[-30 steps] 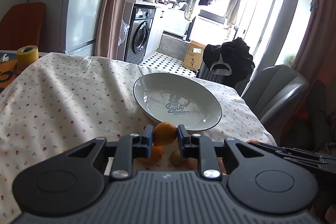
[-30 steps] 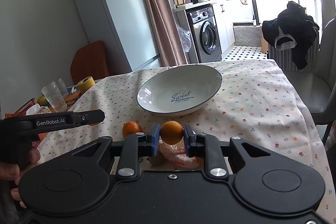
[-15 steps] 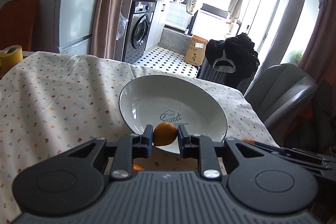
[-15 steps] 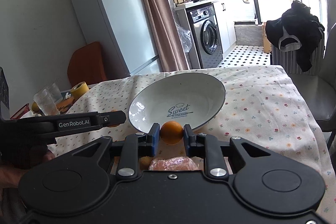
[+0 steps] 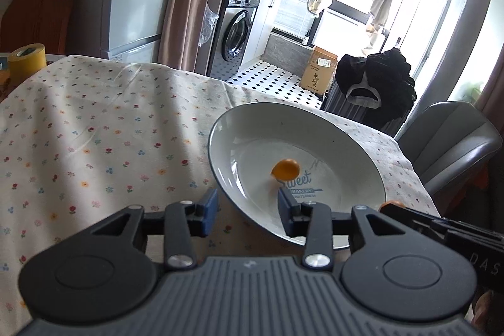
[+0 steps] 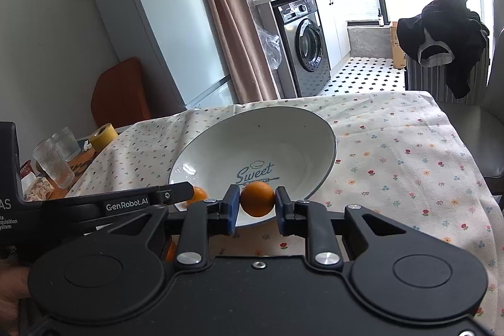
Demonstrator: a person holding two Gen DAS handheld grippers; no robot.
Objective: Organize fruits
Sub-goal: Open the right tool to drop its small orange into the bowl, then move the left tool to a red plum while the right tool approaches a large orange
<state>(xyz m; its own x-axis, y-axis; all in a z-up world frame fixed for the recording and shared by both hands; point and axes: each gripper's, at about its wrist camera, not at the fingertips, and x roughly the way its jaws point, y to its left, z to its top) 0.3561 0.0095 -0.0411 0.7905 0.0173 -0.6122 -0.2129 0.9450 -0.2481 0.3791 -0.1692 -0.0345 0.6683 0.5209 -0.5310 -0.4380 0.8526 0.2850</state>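
Above the floral tablecloth, left tongs tilted down over the bowl.

The right tool grips an orange between its blue pads, at the near rim of the white bowl on the cloth-covered counter. The left tool reaches in from the left, with a second orange in the bowl behind its tip.

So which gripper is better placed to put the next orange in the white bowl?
Right. The right gripper already clamps a round orange at the white bowl's near rim; the left gripper has just opened, empty.
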